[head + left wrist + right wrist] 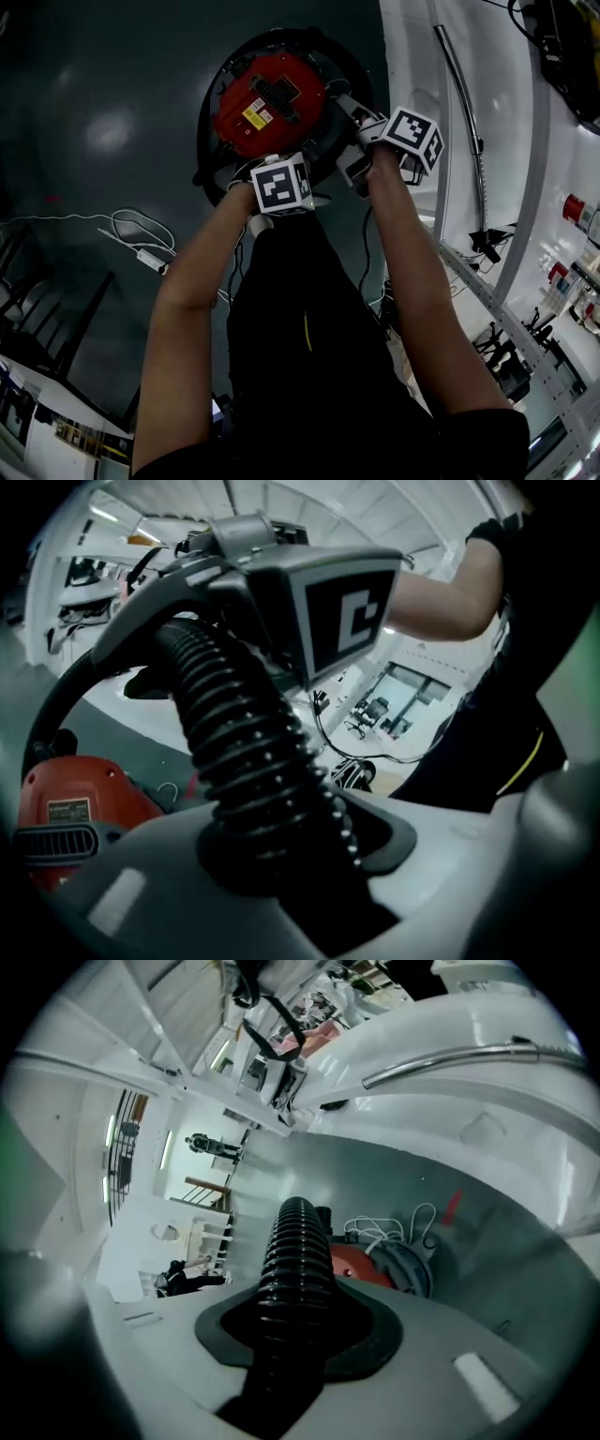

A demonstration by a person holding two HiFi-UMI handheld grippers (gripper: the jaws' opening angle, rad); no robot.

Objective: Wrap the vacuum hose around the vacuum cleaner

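Left gripper point(292, 855) and right gripper point(298, 1340) both clamped the corrugated hose point(234, 733); a slipping grip could let the springy loop pop off the red vacuum cleaner point(267, 101).

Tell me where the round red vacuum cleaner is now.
Head view, top centre: the round red vacuum cleaner stands on the dark floor, black ribbed hose curving round its left side, white structure to its right.

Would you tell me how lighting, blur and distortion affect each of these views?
Head view: dim, with a glare patch on the dark floor. Left gripper view: fisheye bending, vacuum hose sharp, near foreground soft. Right gripper view: bright background washed out and curved, vacuum hose crisp.
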